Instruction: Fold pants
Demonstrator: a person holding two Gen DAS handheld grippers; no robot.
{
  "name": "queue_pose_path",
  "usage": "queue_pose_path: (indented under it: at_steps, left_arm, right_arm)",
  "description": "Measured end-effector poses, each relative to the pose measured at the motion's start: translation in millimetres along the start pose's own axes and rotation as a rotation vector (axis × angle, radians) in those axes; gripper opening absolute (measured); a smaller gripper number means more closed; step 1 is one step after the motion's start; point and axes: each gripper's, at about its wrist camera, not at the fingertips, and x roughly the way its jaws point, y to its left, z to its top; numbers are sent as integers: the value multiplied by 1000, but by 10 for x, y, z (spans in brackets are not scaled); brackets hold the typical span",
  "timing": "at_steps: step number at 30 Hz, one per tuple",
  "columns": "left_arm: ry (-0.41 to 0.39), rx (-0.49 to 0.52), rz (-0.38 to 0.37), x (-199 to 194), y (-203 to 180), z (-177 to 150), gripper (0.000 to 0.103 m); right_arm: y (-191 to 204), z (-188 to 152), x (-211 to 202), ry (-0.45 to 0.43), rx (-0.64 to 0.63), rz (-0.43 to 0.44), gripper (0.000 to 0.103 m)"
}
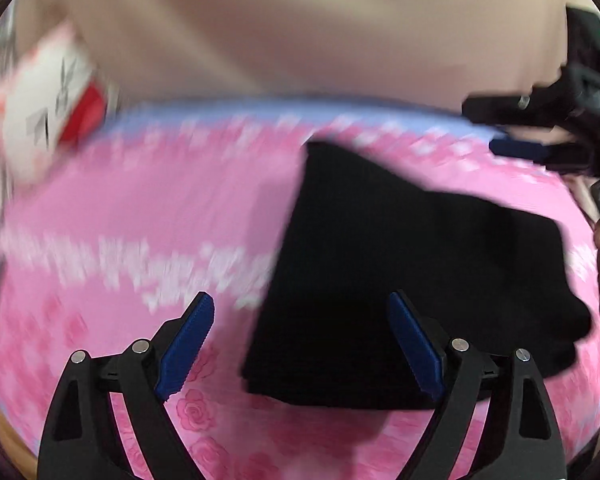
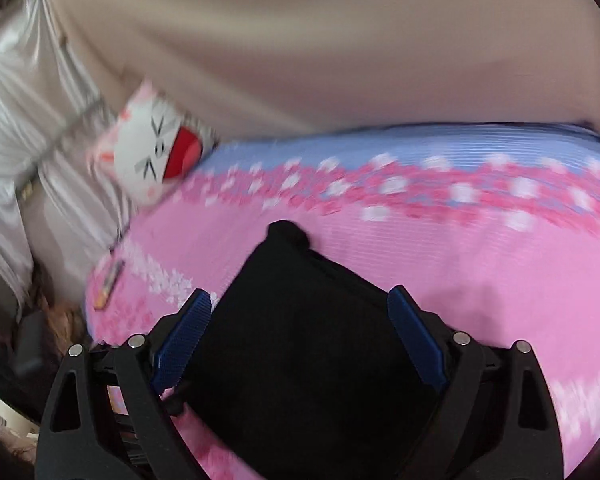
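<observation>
The black pants (image 1: pixel 400 264) lie folded into a compact block on the pink flowered bedsheet (image 1: pixel 140 208). My left gripper (image 1: pixel 302 344) is open, above the near left edge of the pants, holding nothing. In the right wrist view the pants (image 2: pixel 300 360) fill the space between and below the fingers of my right gripper (image 2: pixel 300 340), which is open and hovers over them. The right gripper also shows in the left wrist view (image 1: pixel 540 132), past the far right corner of the pants. Both views are motion-blurred.
A white cushion with a cartoon face and red mouth (image 2: pixel 156 152) rests at the bed's far left edge, also in the left wrist view (image 1: pixel 48 108). A beige wall (image 2: pixel 340 40) stands behind the bed. White curtain folds (image 2: pixel 16 120) hang at left. The sheet has a blue border (image 2: pixel 380 144).
</observation>
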Motion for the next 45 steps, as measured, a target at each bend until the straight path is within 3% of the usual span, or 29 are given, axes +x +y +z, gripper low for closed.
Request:
queue_pose_path:
  at_steps: [3,5,7,9,11,12,15,16,17,18,20,23,26,27,29,30,33,35,37,39,42,45]
  left_arm:
    - [81,-55,-85,269,203,-40,88]
    - [84,-44,-101,326,233,-99,89]
    - [67,-21,-97,311,238,-127,91]
    - [55,-17,-84,314,254,-152,92]
    - [46,-42,-75,330,261,-164,98]
    - [45,-64,-77,365,283,-170,98]
    - [60,-97,-103,394,300,-123,98]
    - [57,-97,-104,392,302,-126,98]
    - [52,-91,-104,387,306,-135,98]
    - [51,-85,-108,382,317,-144,98]
    - [44,-84,-129,317,371,-153,98]
    - [28,-101,-140,196,488,-110,98]
    - [25,-75,-69,152,488,-77,98]
    - [24,-65,-60,155,468,-83,98]
    - [28,-36,-13,196,409,-101,98]
    - [20,-27,8,207,382,-109,98]
    - [15,-27,49,286,352,-102,98]
    - [37,-41,26,287,399,-95,98]
    - [45,-62,-14,209,493,-87,98]
    - [12,-81,-22,51,603,-70,98]
    - [-38,-72,-27,-100,620,20,98]
    - [-53,-29,-26,-77,436,126,98]
  right_arm:
    - [133,224,595,110,-59,-48,88]
    - [139,249,901,188,-53,-52,87]
    - [321,235,1087,262,-93,13,46]
    - [634,284,1052,203,-234,-76,39]
    - [718,457,1038,120,-265,-137,22]
    - [646,573,1117,83,-274,-213,10]
    - [230,661,1501,166,-179,-294,13]
    - [146,664,1479,154,-146,-299,13]
    - [93,676,1366,109,-108,-286,13]
    - [40,705,1036,0,-51,-262,13]
    - [97,650,511,-119,-31,-248,17]
    - [358,403,185,-98,-84,-176,19]
    - [713,43,505,94,-168,-17,20]
    - [758,11,681,140,-186,-5,17]
    - [723,-5,1207,176,-222,-88,14]
    - [630,64,1421,154,-211,-134,0]
    - [522,260,1639,163,-110,-123,0]
    - [602,308,1454,110,-111,-126,0]
    - [644,230,924,-17,-113,-115,6]
    - [647,-20,366,-95,-125,-164,8]
    - [448,-521,-203,-109,-99,-277,21]
    - [205,-949,-588,-111,-23,-360,24]
